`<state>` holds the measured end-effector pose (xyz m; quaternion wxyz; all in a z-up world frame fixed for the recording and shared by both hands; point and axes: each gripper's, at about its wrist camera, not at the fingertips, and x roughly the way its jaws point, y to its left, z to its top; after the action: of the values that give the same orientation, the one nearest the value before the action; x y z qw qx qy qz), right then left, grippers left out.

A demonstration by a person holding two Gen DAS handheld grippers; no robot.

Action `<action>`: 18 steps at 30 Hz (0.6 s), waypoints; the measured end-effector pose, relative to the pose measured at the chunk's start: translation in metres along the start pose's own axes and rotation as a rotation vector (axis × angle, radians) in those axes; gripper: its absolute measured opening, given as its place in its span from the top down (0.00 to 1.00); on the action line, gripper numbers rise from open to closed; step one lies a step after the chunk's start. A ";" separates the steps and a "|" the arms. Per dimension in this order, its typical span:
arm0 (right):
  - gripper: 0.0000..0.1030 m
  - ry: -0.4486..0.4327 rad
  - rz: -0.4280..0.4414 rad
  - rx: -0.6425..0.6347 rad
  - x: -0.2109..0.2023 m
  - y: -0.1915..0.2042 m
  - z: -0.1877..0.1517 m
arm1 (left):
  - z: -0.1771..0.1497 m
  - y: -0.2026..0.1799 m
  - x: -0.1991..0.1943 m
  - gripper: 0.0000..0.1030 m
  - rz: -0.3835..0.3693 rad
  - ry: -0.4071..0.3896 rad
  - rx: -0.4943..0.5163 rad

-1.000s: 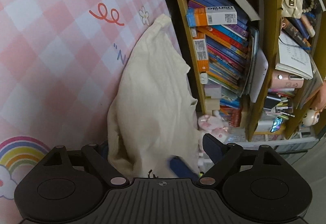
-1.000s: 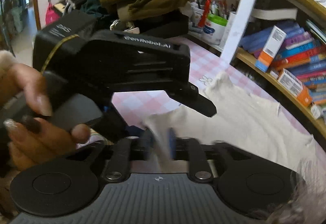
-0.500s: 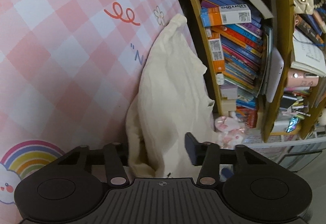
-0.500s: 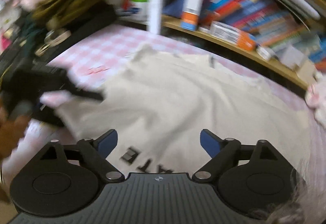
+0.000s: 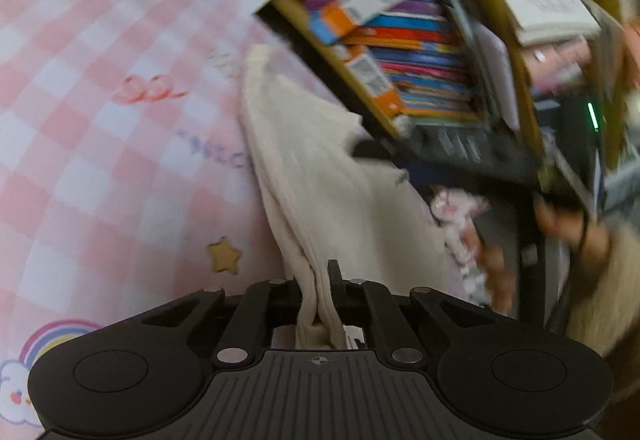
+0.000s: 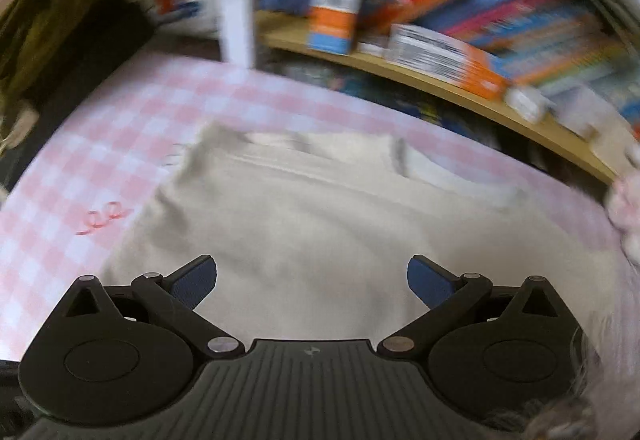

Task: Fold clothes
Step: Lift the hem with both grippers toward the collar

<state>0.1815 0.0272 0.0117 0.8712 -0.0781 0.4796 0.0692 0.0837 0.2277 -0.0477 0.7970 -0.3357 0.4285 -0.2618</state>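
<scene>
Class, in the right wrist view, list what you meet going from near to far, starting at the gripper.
Right gripper, open → cream garment → pink checked cloth → wooden shelf → books.

Your cream garment (image 6: 320, 224) lies spread on the pink checked table (image 6: 80, 176), its far edge folded over near the bookshelf; one bunched edge (image 5: 316, 304) is pinched and lifted.
</scene>
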 end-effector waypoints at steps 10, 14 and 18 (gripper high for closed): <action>0.08 0.155 0.170 -0.041 0.027 0.051 0.074 | -0.006 -0.046 0.007 0.94 -0.027 0.025 0.278; 0.21 0.238 0.150 -0.125 0.045 0.080 0.093 | -0.006 -0.054 0.010 0.94 -0.033 0.030 0.335; 0.21 0.369 0.073 -0.308 0.071 0.114 0.084 | -0.005 -0.054 0.010 0.94 -0.040 0.030 0.342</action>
<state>0.2662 0.1592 -0.0118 0.7437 -0.2041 0.6168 0.1577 0.0771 0.1846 -0.0138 0.8306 -0.1995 0.3829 -0.3517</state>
